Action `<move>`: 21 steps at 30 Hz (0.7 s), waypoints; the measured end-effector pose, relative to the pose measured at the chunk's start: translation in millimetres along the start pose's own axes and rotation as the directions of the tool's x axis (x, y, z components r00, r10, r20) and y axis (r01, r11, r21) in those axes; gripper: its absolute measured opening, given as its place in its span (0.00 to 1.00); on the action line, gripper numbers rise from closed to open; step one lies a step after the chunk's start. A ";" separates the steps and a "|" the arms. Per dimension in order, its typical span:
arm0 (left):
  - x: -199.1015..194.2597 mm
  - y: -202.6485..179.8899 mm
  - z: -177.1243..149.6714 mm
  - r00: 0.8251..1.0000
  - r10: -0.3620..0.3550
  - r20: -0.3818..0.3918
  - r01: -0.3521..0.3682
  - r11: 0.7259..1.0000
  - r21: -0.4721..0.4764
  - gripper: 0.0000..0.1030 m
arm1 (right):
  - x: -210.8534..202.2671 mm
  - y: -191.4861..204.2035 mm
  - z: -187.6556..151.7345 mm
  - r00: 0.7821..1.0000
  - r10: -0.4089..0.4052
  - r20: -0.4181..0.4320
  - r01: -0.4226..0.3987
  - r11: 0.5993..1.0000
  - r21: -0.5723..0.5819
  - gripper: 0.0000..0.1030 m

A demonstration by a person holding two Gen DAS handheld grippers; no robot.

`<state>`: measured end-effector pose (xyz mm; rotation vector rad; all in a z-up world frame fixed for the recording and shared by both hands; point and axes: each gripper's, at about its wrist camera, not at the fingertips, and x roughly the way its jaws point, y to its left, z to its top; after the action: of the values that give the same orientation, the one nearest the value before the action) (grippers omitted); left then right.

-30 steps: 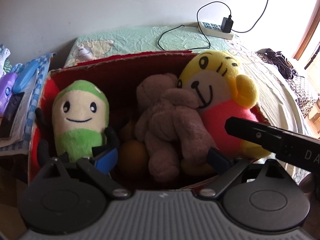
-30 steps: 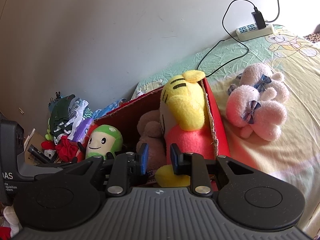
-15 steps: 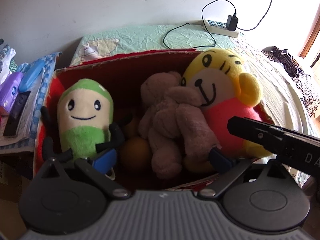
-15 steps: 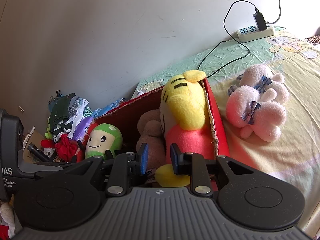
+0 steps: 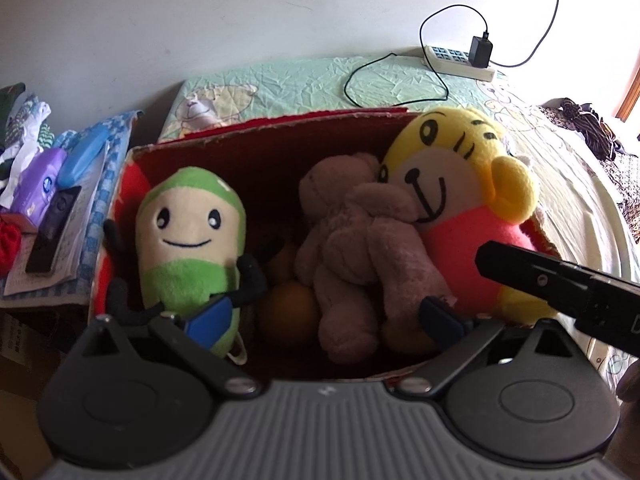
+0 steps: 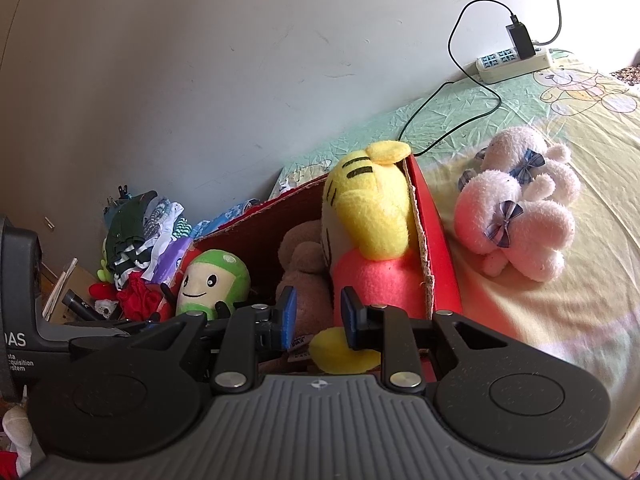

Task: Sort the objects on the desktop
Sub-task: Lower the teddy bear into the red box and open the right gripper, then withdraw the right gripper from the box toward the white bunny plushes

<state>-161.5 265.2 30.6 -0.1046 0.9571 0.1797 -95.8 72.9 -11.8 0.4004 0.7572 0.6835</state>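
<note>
A red cardboard box point(image 5: 256, 136) point(image 6: 436, 240) on the bed holds a green plush point(image 5: 188, 236) point(image 6: 212, 280), a brown plush bear point(image 5: 356, 248) point(image 6: 304, 268) and a yellow plush with a pink body point(image 5: 456, 192) point(image 6: 372, 216). Orange round things point(image 5: 288, 312) lie at the box bottom. My left gripper point(image 5: 324, 320) is open and empty, just above the box's near edge. My right gripper point(image 6: 316, 316) is empty, its jaws a narrow gap apart, at the box's near right corner. Its body shows in the left wrist view point(image 5: 560, 280). A pink plush point(image 6: 520, 208) lies on the bed right of the box.
A power strip point(image 5: 456, 60) point(image 6: 512, 64) with a charger and black cable lies by the wall. Left of the box are clothes point(image 6: 140, 232), a purple pack point(image 5: 40, 180), a blue item point(image 5: 84, 156) and a black remote point(image 5: 52, 236) on papers. Dark cloth point(image 5: 588, 128) lies far right.
The left wrist view has drawn back and risen a little, so more of the box and bed shows. The right gripper has hardly moved. Both grippers stay as they were.
</note>
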 end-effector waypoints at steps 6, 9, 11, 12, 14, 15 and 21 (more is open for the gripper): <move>-9.7 1.1 2.4 0.999 0.050 0.018 -0.050 0.999 -0.014 0.97 | -5.0 -5.3 5.0 0.999 0.048 0.012 -0.048 0.998 0.027 0.25; -15.6 2.6 4.3 0.998 0.062 0.024 -0.061 0.998 -0.033 0.97 | -5.5 -7.3 7.2 0.998 0.068 0.004 -0.068 0.997 0.029 0.26; -18.5 2.6 4.8 0.997 0.074 0.025 -0.073 0.996 -0.044 0.97 | -6.3 -7.6 9.2 0.996 0.090 -0.003 -0.090 0.996 0.021 0.27; -19.4 2.3 4.9 0.996 0.081 0.024 -0.080 0.996 -0.050 0.97 | -6.8 -7.5 9.9 0.995 0.099 -0.006 -0.099 0.995 0.016 0.28; -21.0 1.9 4.8 0.995 0.095 0.019 -0.093 0.994 -0.064 0.97 | -6.7 -7.3 11.4 0.993 0.115 -0.014 -0.114 0.993 0.008 0.28; -22.3 2.1 4.6 0.995 0.102 0.016 -0.100 0.992 -0.074 0.97 | -6.6 -6.6 12.1 0.992 0.122 -0.021 -0.122 0.993 0.001 0.28; -31.1 -2.2 5.1 0.990 0.143 0.021 -0.139 0.983 -0.118 0.97 | -10.2 -10.8 17.9 0.984 0.173 -0.045 -0.174 0.985 -0.020 0.28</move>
<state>-174.5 260.6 59.0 -0.1414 0.9250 0.3674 -83.5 56.5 -0.8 0.4340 0.7598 0.8663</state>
